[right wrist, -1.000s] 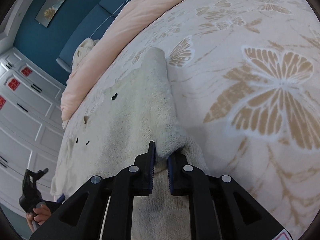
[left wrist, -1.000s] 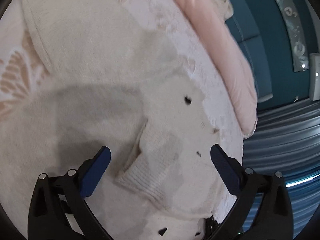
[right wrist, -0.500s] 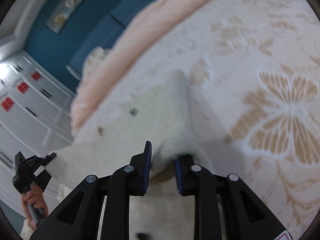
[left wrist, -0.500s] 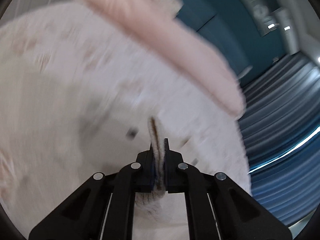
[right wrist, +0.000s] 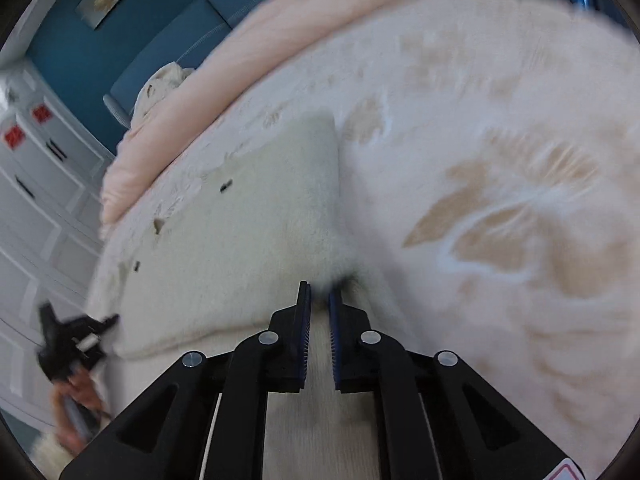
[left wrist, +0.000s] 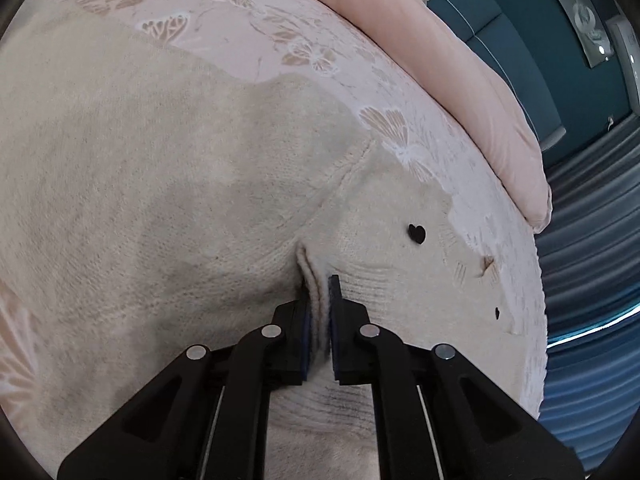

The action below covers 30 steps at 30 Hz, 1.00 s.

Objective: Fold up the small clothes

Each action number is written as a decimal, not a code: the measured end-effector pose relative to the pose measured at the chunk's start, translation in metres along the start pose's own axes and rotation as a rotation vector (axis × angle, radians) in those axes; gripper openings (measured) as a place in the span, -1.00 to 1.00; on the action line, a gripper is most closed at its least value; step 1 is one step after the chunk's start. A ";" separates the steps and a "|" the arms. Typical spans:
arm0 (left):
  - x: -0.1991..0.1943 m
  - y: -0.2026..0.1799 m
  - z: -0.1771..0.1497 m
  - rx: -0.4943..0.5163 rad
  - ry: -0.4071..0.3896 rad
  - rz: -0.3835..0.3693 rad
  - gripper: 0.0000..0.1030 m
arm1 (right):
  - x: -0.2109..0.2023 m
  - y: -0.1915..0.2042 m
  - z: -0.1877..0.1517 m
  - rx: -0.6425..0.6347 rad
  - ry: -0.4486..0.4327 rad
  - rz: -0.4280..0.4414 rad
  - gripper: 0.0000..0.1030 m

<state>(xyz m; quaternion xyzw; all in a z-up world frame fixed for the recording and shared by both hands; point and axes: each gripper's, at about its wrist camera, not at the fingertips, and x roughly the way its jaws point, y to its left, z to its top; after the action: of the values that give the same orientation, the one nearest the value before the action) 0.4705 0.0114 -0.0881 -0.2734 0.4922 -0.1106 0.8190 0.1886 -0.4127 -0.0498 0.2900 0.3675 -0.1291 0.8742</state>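
Observation:
A cream knit sweater (left wrist: 160, 184) with small black hearts lies spread on the bed. My left gripper (left wrist: 319, 292) is shut on its ribbed edge, the fabric pinched between the blue pads. In the right wrist view the sweater (right wrist: 248, 232) is folded over itself and my right gripper (right wrist: 320, 300) is shut on its near right corner. The left gripper (right wrist: 76, 336) also shows at the far left of that view, holding the sweater's left edge. The right wrist view is blurred.
The bed cover (right wrist: 500, 200) is pale pink with beige butterflies. A folded pink duvet (left wrist: 440, 60) lies along the head of the bed, with a cream bundle (right wrist: 160, 88) beside it. A teal wall (left wrist: 540, 40) and white cabinets (right wrist: 36, 184) stand beyond.
My left gripper went from open above the ribbed cuff to shut on it. Both grippers have carried the sweater's edge over the garment, and the right view has shifted.

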 end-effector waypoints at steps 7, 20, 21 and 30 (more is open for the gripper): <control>-0.006 0.015 -0.017 -0.031 -0.014 -0.004 -0.82 | 0.038 0.043 0.025 -0.192 0.050 -0.129 -0.73; -0.179 0.263 0.080 -0.586 -0.333 0.156 0.38 | 0.042 0.050 -0.016 -0.236 0.003 -0.136 -0.54; -0.182 0.287 0.085 -0.666 -0.338 0.152 0.36 | 0.042 0.048 -0.014 -0.231 0.002 -0.130 -0.54; -0.178 0.310 0.132 -0.626 -0.312 0.148 -0.80 | 0.045 0.052 -0.021 -0.241 -0.009 -0.142 -0.53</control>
<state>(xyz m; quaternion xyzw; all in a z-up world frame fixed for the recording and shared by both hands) 0.4701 0.3920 -0.0796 -0.4883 0.3896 0.1483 0.7667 0.2307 -0.3589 -0.0725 0.1558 0.3960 -0.1468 0.8930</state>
